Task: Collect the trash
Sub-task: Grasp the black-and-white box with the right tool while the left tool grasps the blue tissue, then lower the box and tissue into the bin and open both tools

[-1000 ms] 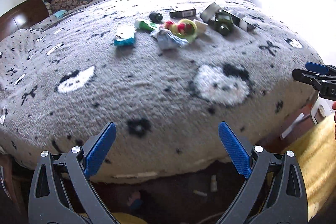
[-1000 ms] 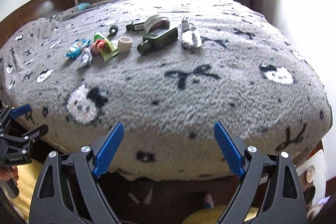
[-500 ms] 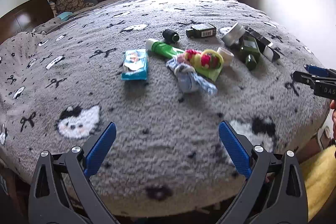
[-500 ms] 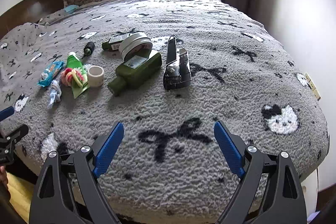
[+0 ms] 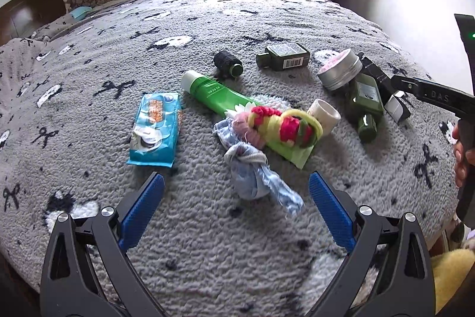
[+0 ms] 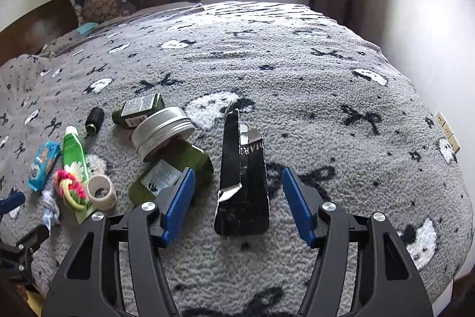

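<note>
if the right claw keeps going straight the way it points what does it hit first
Most likely the black carton, lying on the blanket between the right claw's open fingers. Depth is unclear, so it may touch blanket first.

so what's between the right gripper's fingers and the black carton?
Nothing but bare grey blanket. In the right wrist view the black carton lies flat between the open right gripper fingers, untouched.

Both grippers were black with flat blue fingers [image 5: 142, 207] and shiny silver screws [image 6: 147, 206]. White letters [image 5: 439, 95] marked the right gripper [image 6: 237, 199].
</note>
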`<state>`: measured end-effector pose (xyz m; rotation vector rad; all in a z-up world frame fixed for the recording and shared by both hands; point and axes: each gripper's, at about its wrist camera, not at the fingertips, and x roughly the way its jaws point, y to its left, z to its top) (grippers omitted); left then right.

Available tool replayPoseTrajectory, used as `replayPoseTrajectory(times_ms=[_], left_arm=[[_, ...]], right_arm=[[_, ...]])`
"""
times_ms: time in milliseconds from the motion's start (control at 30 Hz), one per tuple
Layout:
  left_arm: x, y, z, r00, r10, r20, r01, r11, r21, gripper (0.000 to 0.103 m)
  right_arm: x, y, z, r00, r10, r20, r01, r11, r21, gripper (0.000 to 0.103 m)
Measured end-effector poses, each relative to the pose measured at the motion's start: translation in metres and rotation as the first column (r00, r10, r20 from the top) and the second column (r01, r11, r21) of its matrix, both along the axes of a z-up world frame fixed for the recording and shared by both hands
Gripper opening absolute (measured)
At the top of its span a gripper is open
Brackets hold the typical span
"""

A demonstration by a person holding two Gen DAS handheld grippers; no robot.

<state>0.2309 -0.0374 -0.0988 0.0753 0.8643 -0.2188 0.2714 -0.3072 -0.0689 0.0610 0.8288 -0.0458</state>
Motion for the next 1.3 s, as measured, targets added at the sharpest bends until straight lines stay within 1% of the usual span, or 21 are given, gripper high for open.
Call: replayPoseTrajectory(times_ms=[67, 167, 200, 267, 300, 333, 367, 433, 500, 633, 700, 733, 867, 967, 1067, 1300], left_arm=[[0.006, -0.001, -0.002, 1.000, 0.005, -0.006, -0.005, 1.000, -0.005, 0.092], [0.012, -0.002, -0.008, 1.000, 0.002, -0.024, -0.002, 1.000, -0.010, 0.086], [0.014, -0.003, -0.010, 0.999, -0.002, -0.032, 0.002, 1.000, -0.010, 0.082], [0.017, -0.004, -0.015, 0.999, -0.013, -0.047, 0.012, 1.000, -0.014, 0.073], [0.018, -0.005, -0.016, 0.998, -0.016, -0.054, 0.015, 1.000, -0.020, 0.064], [0.020, -0.005, -0.018, 0.998, -0.018, -0.058, 0.017, 1.000, -0.025, 0.055], [0.020, -0.005, -0.018, 0.998, -0.021, -0.057, 0.019, 1.000, -0.024, 0.052], [0.021, -0.006, -0.019, 0.998, -0.031, -0.054, 0.030, 0.999, -0.024, 0.039], [0.021, -0.005, -0.017, 0.998, -0.041, -0.057, 0.039, 0.999, -0.035, 0.033], [0.015, -0.003, -0.011, 0.998, -0.048, -0.035, 0.047, 0.998, -0.035, 0.031], [0.012, 0.001, -0.005, 0.999, -0.040, -0.021, 0.039, 0.998, -0.044, 0.030], [0.009, 0.003, -0.001, 0.999, -0.036, -0.012, 0.036, 0.998, -0.047, 0.030], [-0.003, 0.008, 0.016, 0.999, -0.028, 0.033, 0.030, 0.998, -0.053, 0.029], [-0.018, 0.006, 0.031, 0.997, -0.038, 0.061, 0.042, 0.998, -0.051, 0.029], [-0.036, 0.000, 0.046, 0.994, -0.061, 0.090, 0.065, 0.997, -0.037, 0.029], [-0.073, -0.007, 0.075, 0.985, -0.094, 0.146, 0.103, 0.993, -0.050, 0.029]], right_arm=[[0.011, 0.000, -0.003, 1.000, -0.006, -0.012, 0.006, 1.000, 0.007, 0.054], [0.022, -0.002, -0.010, 0.999, -0.014, -0.030, 0.014, 1.000, 0.018, 0.051], [0.026, -0.002, -0.014, 0.999, -0.017, -0.041, 0.017, 1.000, 0.014, 0.049], [0.033, -0.003, -0.020, 0.998, -0.023, -0.057, 0.024, 1.000, 0.015, 0.038], [0.036, -0.004, -0.024, 0.997, -0.017, -0.072, 0.019, 0.999, 0.027, 0.035], [0.037, -0.004, -0.027, 0.997, -0.008, -0.083, 0.011, 0.999, 0.041, 0.028], [0.039, -0.003, -0.030, 0.996, 0.002, -0.094, 0.003, 0.999, 0.048, 0.022], [0.039, 0.000, -0.033, 0.995, 0.013, -0.098, -0.009, 0.999, 0.040, 0.019], [0.037, 0.002, -0.031, 0.996, 0.022, -0.090, -0.018, 0.999, 0.039, 0.018], [0.028, 0.004, -0.021, 0.998, 0.034, -0.060, -0.032, 0.999, 0.025, 0.015], [0.022, 0.002, -0.013, 0.999, 0.032, -0.042, -0.031, 0.999, 0.026, 0.011], [0.018, 0.001, -0.009, 0.999, 0.031, -0.030, -0.031, 0.999, 0.025, 0.008], [0.002, 0.002, 0.010, 0.999, 0.039, 0.014, -0.040, 0.999, 0.018, 0.007], [-0.013, 0.007, 0.025, 0.997, 0.062, 0.037, -0.062, 0.998, 0.003, 0.007], [-0.034, 0.016, 0.044, 0.994, 0.084, 0.072, -0.083, 0.996, -0.018, 0.007], [-0.092, 0.037, 0.084, 0.975, 0.165, 0.150, -0.162, 0.986, -0.031, 0.007]])
